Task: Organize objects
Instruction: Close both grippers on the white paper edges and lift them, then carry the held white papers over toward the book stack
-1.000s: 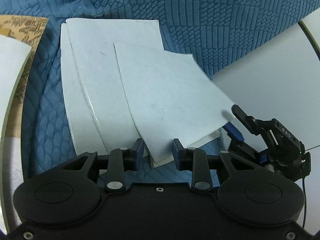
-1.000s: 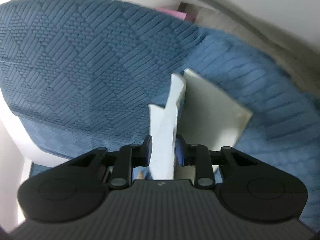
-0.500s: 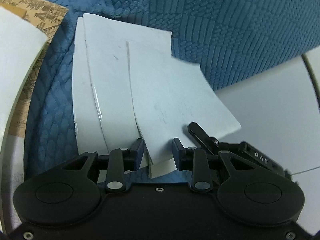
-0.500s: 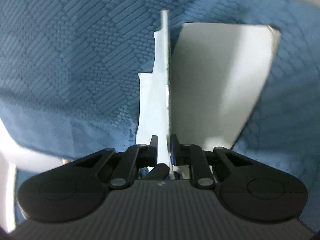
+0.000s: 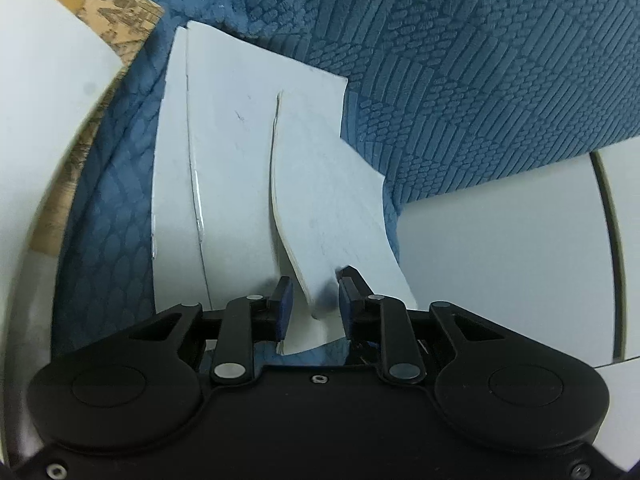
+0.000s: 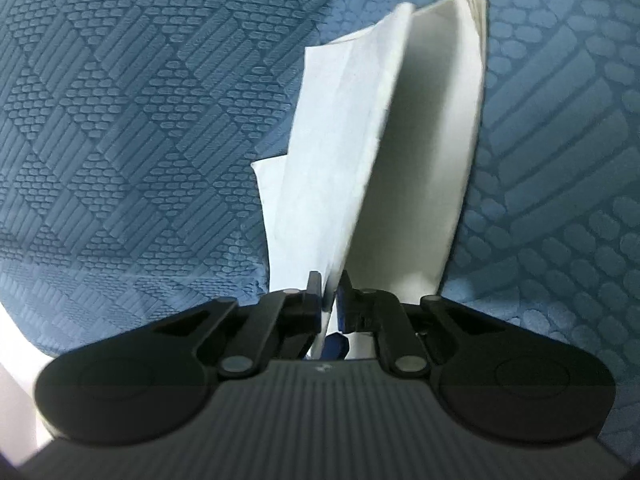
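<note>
**Both grippers at the white sheets on the blue quilt**

Closest in the left wrist view, the left gripper [image 5: 311,307] has its blue-padded jaws a moderate way apart and closing slightly, with the near edge of a curled white sheet [image 5: 332,200] standing between them. That sheet's edge sits nearer the right-hand pad; whether either pad presses on it cannot be told. A black fingertip [image 5: 352,274] of the other tool shows just beyond the right-hand pad, touching or nearly touching the same sheet.

Under the curled sheet lie two flat white sheets [image 5: 228,160], overlapped and fanned, their far corners pointing up the picture. They rest on a blue quilted blanket [image 5: 480,80] that fills the upper half of the view. To the left a brown patterned board [image 5: 116,16] borders a white surface, and to the right a white panel [image 5: 500,260] meets the blanket's edge.

From the right wrist view, the right gripper [image 6: 329,292] has its jaws drawn almost together, pinching the near edge of the white sheets [image 6: 332,160]. The paper rises edge-on from the pads, the upper leaf tilted left and a shadowed leaf [image 6: 428,160] opening to the right. Beyond and around them lies the same blue blanket [image 6: 140,120], its woven squares running to the top of the frame.
</note>
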